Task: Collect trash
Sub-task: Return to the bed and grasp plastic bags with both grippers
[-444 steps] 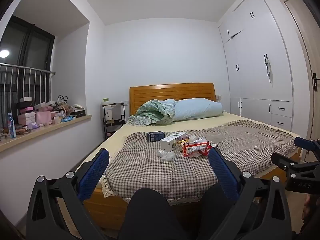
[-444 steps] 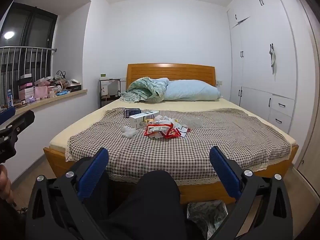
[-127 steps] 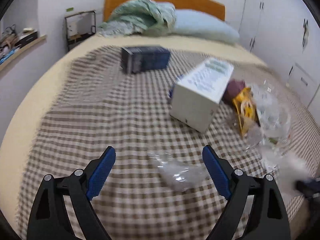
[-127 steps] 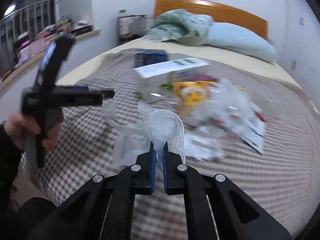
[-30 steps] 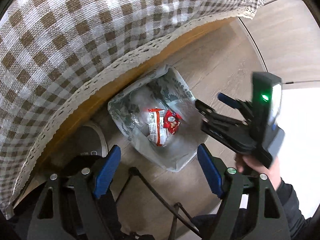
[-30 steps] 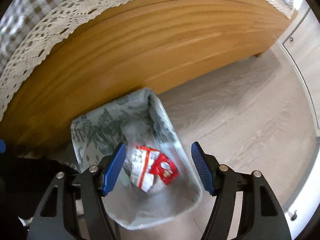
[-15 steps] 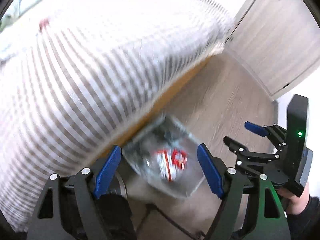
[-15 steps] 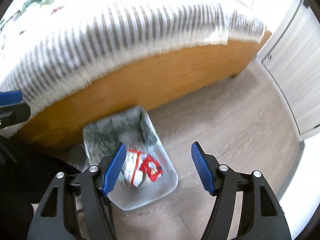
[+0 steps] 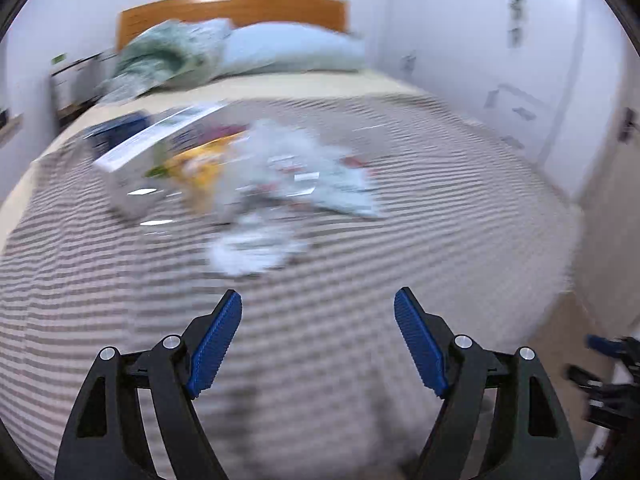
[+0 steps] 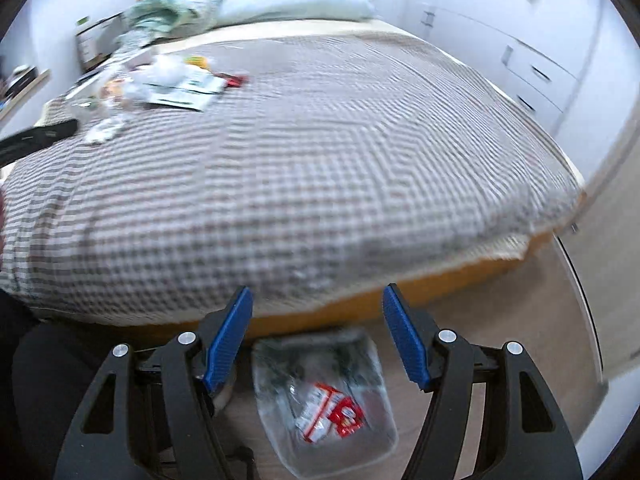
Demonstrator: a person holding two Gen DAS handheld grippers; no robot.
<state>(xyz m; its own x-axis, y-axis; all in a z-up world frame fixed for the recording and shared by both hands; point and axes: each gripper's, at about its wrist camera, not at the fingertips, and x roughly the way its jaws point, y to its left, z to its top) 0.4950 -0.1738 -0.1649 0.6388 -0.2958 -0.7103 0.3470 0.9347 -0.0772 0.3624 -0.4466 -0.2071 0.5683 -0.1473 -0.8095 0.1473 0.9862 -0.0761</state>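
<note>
Both tongs released, empty: left gripper [image 9: 318, 312], right gripper [image 10: 316, 306]. Trash pile [image 9: 256, 184] mid-bed on checked blanket [image 9: 440, 220]; bin [image 10: 324, 396] on floor. Risk: my view blurred, grab may snag blanket or drop crinkly plastic.

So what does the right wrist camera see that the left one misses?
Only the right wrist view shows the trash bin on the floor by the bed, holding a red-and-white wrapper. Only the left wrist view shows the white carton up close. Both show the checked blanket, the litter pile, the pillow and open, empty grippers.
</note>
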